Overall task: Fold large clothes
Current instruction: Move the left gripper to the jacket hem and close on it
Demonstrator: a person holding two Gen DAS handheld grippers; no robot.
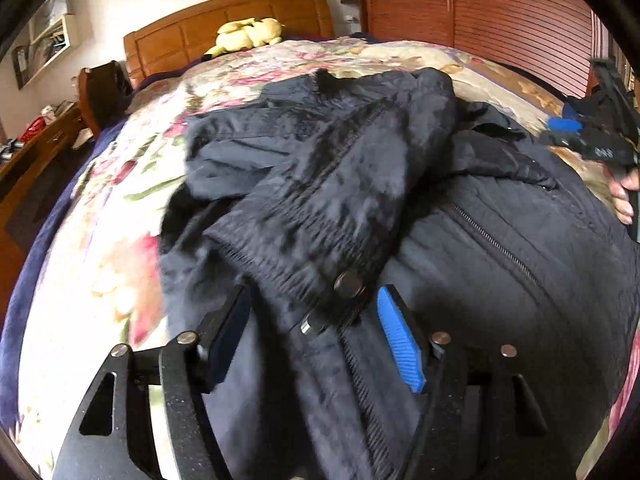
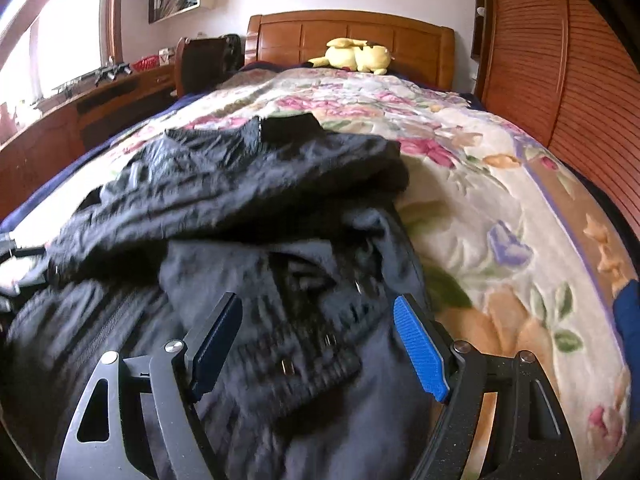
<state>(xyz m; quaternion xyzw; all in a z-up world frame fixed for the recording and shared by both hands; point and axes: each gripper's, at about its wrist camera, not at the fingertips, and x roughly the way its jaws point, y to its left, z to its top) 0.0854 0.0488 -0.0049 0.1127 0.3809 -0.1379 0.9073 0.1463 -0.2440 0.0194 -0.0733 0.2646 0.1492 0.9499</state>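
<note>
Two grippers are over one garment. A dark jacket [image 1: 400, 208] lies bunched on the floral blanket [image 1: 132, 240] of the bed, roughly mid-width, its collar end toward the wooden headboard [image 1: 224, 20].

Finding one: my left gripper [image 1: 316, 336] has its jaws spread wide, clamping nothing. The ribbed hem with its metal snap button [image 1: 349, 284] lies between and just ahead of the blue pad [image 1: 400, 340] and its dark counterpart.

Finding two: my right gripper [image 2: 316, 344] is likewise released, jaws apart over a ribbed edge of the jacket [image 2: 248, 184] studded with small snaps; the cloth passes under the gap but is not pinched. It also shows at the right edge of the left wrist view, where its jaw state cannot be read.

Finding three: the zipper [image 1: 496, 240] runs down the jacket body at my right; an upper layer is heaped over the lower body, creased and uneven.

Assessment: I judge the fold partly made, a section laid over, and both grippers between grasps. The next move calls for closing on the ribbed hem at two separated points, lifting evenly and carrying it toward the collar. The slick-looking fabric may slide, and a pad closing on a snap rather than cloth could slip.

A yellow plush toy [image 2: 356, 56] sits by the headboard, well apart.
</note>
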